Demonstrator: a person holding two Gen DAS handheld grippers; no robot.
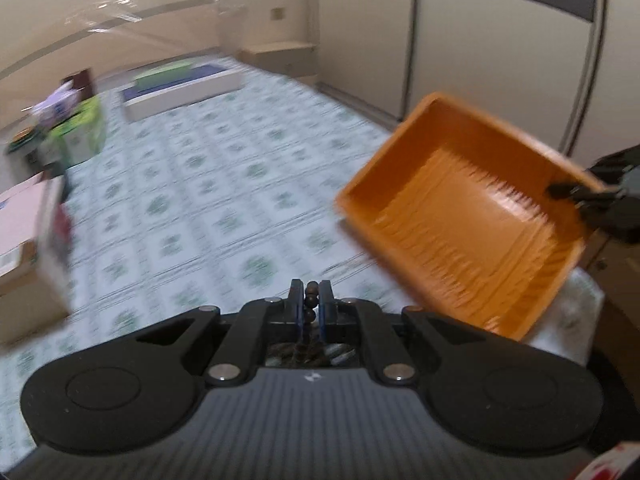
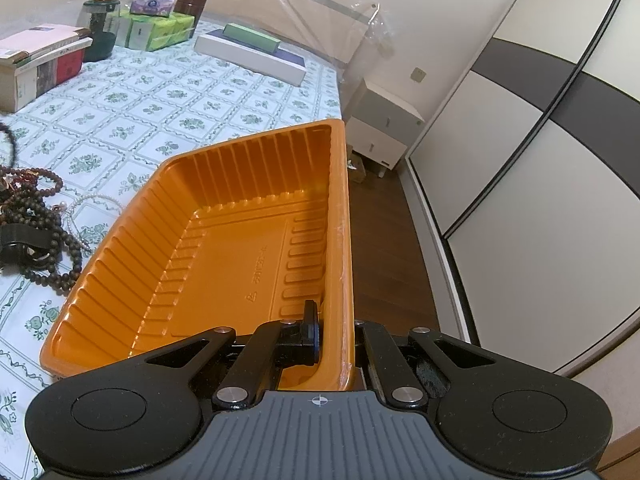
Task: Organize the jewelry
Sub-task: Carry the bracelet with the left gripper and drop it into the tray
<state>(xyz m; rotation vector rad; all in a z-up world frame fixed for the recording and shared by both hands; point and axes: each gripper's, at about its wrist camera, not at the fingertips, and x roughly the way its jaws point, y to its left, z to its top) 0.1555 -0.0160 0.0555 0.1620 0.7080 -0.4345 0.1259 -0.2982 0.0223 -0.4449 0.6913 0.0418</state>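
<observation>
My left gripper [image 1: 311, 300] is shut on a string of dark brown beads [image 1: 311, 307], held above the patterned tablecloth. The orange ribbed plastic tray [image 1: 460, 216] sits tilted to its right, empty. My right gripper [image 2: 332, 328] is shut on the tray's right rim [image 2: 340, 240], one finger inside the wall and one outside. It also shows at the right edge of the left wrist view [image 1: 576, 194]. A pile of dark bead bracelets and a pearl strand [image 2: 44, 216] lies on the cloth left of the tray, with the left gripper's black body [image 2: 20, 240] among them.
The table has a green-flowered cloth [image 2: 132, 120]. Books [image 2: 40, 60], a dark jar [image 2: 100, 28], green boxes [image 2: 160, 28] and a long white box [image 2: 248, 56] stand along the far side. The table edge, a white cabinet [image 2: 380, 128] and wardrobe doors lie to the right.
</observation>
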